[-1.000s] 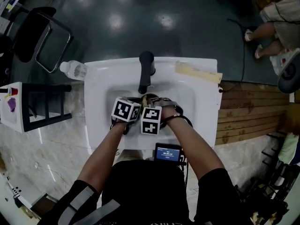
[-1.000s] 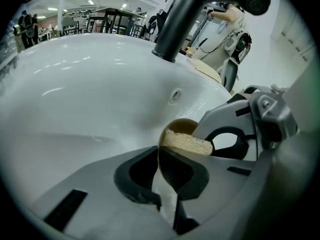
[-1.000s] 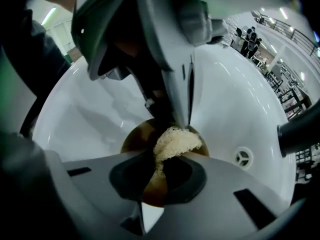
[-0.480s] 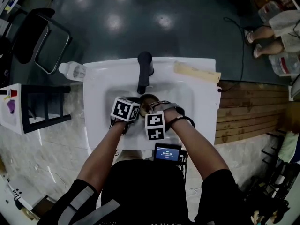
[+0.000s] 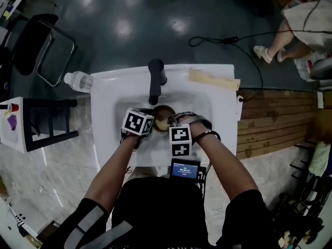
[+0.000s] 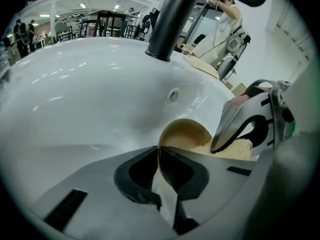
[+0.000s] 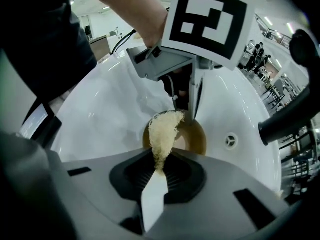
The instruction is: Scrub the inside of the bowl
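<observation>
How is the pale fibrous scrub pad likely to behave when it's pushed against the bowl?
Probably floppy: the scrub pad curls over at its free end beyond the right gripper's jaws instead of standing straight. Its loose, open fibres suggest it is light and would squash against the bowl rather than push stiffly.

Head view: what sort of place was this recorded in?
Probably a large indoor workshop or test hall, not a home: a white sink with a black faucet stands on open dark floor, a cable trails across it, and wooden planks lie beside.
</observation>
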`<move>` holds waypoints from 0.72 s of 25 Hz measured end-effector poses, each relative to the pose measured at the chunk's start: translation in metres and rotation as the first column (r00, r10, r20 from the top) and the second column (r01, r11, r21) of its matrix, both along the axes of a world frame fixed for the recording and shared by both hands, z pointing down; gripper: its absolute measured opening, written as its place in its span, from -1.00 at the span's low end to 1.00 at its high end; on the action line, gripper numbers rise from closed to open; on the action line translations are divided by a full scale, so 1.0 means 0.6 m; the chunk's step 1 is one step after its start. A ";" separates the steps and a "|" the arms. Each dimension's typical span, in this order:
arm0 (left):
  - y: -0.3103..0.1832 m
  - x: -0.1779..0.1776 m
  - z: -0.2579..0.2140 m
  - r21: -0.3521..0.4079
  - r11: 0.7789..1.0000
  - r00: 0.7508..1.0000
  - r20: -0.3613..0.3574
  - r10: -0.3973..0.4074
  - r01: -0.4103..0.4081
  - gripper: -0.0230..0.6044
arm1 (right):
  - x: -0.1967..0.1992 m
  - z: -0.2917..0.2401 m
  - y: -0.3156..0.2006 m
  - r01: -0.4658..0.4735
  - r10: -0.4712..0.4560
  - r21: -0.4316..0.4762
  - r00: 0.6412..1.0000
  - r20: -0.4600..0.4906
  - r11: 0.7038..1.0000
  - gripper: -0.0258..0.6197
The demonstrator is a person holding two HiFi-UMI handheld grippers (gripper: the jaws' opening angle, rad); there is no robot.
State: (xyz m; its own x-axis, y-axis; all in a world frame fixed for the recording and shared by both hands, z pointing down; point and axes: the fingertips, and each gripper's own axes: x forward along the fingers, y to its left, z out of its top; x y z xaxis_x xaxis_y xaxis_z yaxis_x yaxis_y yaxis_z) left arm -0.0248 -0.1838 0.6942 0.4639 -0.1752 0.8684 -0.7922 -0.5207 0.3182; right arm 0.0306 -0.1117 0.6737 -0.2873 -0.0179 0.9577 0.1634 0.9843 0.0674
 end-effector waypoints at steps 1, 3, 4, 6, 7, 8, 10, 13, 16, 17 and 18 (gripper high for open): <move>0.000 0.000 -0.001 0.001 1.000 1.000 0.001 0.003 -0.003 -0.86 | 0.004 -0.002 -0.005 -0.017 0.017 0.004 1.000 0.004 1.000 -0.80; 0.000 0.002 -0.002 0.005 1.000 1.000 0.004 0.012 -0.012 -0.86 | 0.011 -0.004 -0.019 -0.056 0.056 0.012 0.998 0.009 0.998 -0.80; 0.000 0.002 -0.003 0.007 1.000 1.000 0.006 0.016 -0.016 -0.86 | 0.014 -0.005 -0.027 -0.075 0.075 0.016 0.997 0.010 0.997 -0.80; 0.001 0.004 -0.004 0.009 1.000 1.000 0.007 0.021 -0.021 -0.86 | 0.018 -0.005 -0.043 -0.112 0.112 0.024 0.994 0.013 0.993 -0.80; 0.001 0.004 -0.004 0.010 1.000 1.000 0.007 0.022 -0.022 -0.86 | 0.017 -0.004 -0.051 -0.132 0.132 0.029 0.991 0.015 0.991 -0.80; 0.001 0.004 -0.005 0.010 1.000 1.000 0.006 0.022 -0.023 -0.86 | 0.015 -0.003 -0.061 -0.156 0.156 0.035 0.988 0.018 0.987 -0.80; 0.002 0.005 -0.006 0.009 1.000 1.000 0.004 0.023 -0.023 -0.86 | 0.010 0.002 -0.078 -0.214 0.213 0.048 0.977 0.022 0.976 -0.80; 0.002 0.007 -0.007 0.008 1.000 1.000 0.003 0.025 -0.025 -0.86 | -0.002 0.013 -0.095 -0.273 0.273 0.070 0.962 0.010 0.959 -0.80; 0.001 0.006 -0.007 0.005 1.000 1.000 0.002 0.021 -0.021 -0.86 | -0.018 0.026 -0.095 -0.282 0.284 0.072 0.959 -0.019 0.957 -0.80; 0.002 0.005 -0.007 0.002 1.000 1.000 0.001 0.018 -0.018 -0.86 | -0.022 0.030 -0.092 -0.277 0.279 0.067 0.960 -0.032 0.959 -0.80; 0.002 0.004 -0.006 -0.003 1.000 1.000 -0.002 0.015 -0.015 -0.86 | -0.027 0.035 -0.088 -0.269 0.272 0.062 0.961 -0.046 0.961 -0.80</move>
State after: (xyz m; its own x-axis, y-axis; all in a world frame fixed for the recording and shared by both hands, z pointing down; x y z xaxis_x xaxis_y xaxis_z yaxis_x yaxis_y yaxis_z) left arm -0.0225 -0.1827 0.6904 0.4680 -0.1655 0.8681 -0.7839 -0.5314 0.3212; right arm 0.0146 -0.1645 0.6945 -0.2133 -0.1407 0.9668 -0.1037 0.9872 0.1208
